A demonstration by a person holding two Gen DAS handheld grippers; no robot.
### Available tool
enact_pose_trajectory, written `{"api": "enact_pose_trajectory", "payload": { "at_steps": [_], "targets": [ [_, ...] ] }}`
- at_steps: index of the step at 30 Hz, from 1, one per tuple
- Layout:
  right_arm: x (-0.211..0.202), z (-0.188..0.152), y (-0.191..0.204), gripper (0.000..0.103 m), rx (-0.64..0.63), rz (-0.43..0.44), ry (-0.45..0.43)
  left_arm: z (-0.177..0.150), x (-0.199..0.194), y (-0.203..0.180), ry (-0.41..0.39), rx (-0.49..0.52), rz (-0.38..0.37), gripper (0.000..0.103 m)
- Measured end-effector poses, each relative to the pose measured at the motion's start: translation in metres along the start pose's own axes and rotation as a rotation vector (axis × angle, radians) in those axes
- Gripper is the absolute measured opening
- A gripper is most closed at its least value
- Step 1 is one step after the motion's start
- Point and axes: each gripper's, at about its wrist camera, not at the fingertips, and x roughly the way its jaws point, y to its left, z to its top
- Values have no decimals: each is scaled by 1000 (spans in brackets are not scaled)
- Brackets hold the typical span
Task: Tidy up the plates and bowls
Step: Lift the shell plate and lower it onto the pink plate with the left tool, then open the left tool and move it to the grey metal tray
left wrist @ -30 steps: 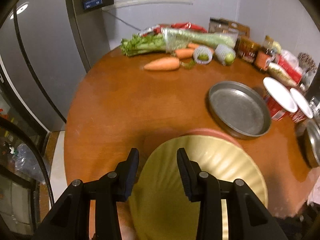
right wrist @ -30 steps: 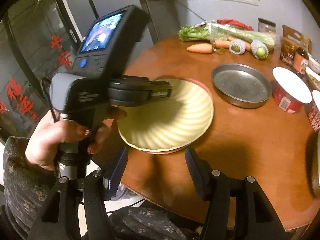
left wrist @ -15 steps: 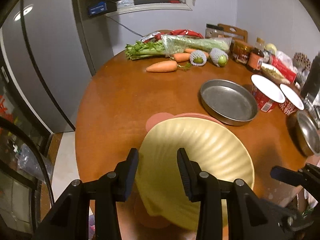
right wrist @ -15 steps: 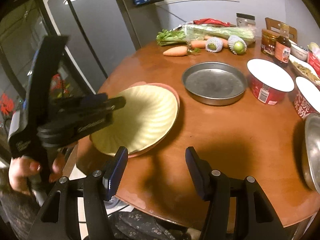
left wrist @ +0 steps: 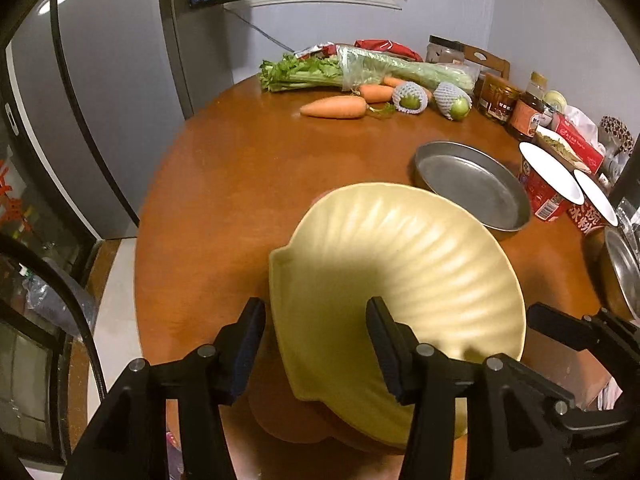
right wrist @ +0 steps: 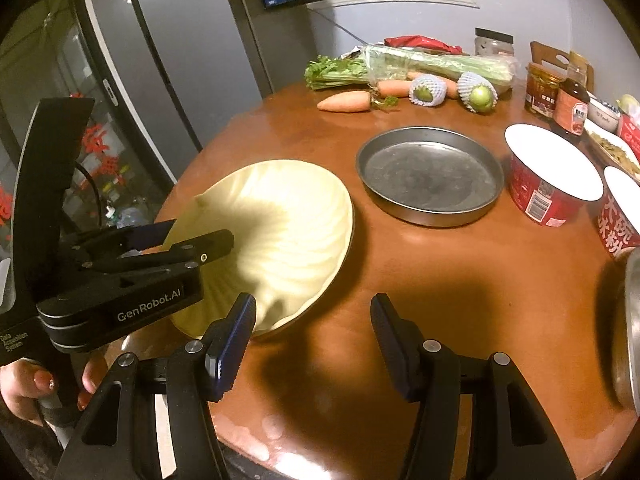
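Note:
A ribbed yellow plate (left wrist: 400, 264) is tilted up over the near edge of the round wooden table (left wrist: 240, 184); it also shows in the right wrist view (right wrist: 288, 232). A pink plate (left wrist: 288, 420) lies under it. My left gripper (left wrist: 316, 344) is shut on the yellow plate's near rim, one finger above and one below, as the right wrist view shows (right wrist: 188, 248). My right gripper (right wrist: 312, 336) is open and empty above the table's front edge, right of the plate. A round metal pan (right wrist: 430, 176) sits behind.
Two red instant-noodle bowls (right wrist: 552, 184) stand right of the pan. A steel bowl (left wrist: 624, 276) is at the far right edge. Carrots (left wrist: 334, 107), celery, netted fruit and jars line the back. A refrigerator (right wrist: 168, 80) stands left.
The left gripper has lifted the yellow plate's near rim, tilting it steeply off the pink plate. The right gripper has moved right, nearer the pan.

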Motion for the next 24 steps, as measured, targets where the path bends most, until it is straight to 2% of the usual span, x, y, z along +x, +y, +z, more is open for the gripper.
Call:
{"api": "enact_pose_trajectory", "payload": {
  "at_steps": [3,10,17,24],
  "targets": [
    [3,3,-2,62,-4,-14,-2,1,1,0,4,0,2,52],
    [-1,5,-6,62,3,12,-15,0,-3,1,-2,-3,12,52],
    [-24,5,-24,62,53,5,-62,7,-27,-2,-50,-1,36,52],
    [-51,6,-46,62,78,-29,-120,13,-53,-27,-103,32,34,53]
  ]
}}
